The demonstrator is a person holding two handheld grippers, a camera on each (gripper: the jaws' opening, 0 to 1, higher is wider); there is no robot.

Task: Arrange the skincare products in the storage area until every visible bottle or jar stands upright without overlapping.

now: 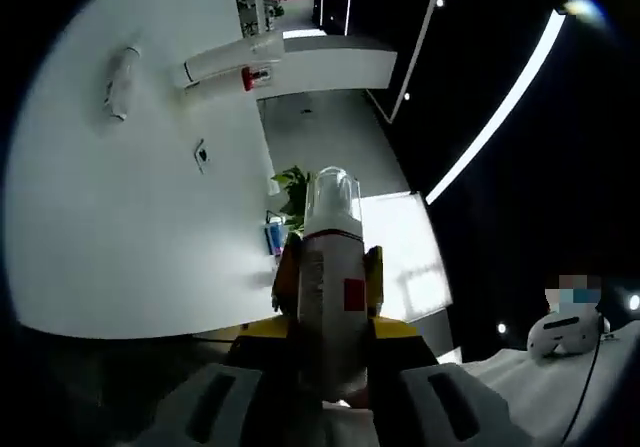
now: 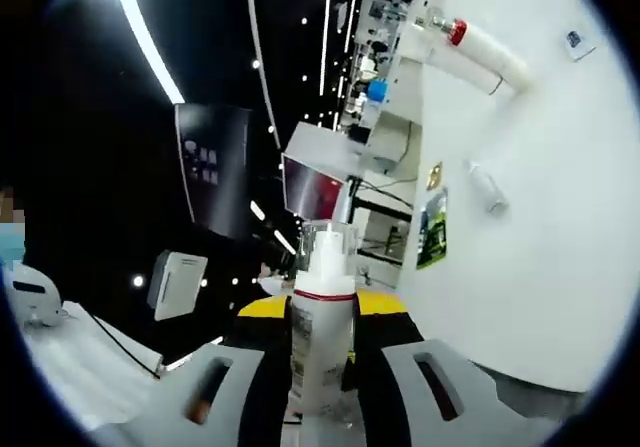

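Note:
In the left gripper view, my left gripper is shut on a white bottle with a clear cap and a red square on its label; it stands up between the yellow-backed jaws, held in the air and aimed at a white wall. In the right gripper view, my right gripper is shut on a white pump bottle with a red band below its clear cap, also lifted and pointing toward a dark room.
A white wall with pipes and a small green plant lies ahead of the left gripper. A white wall, dark ceiling light strips and shelving show around the right gripper. A person sits at the edge.

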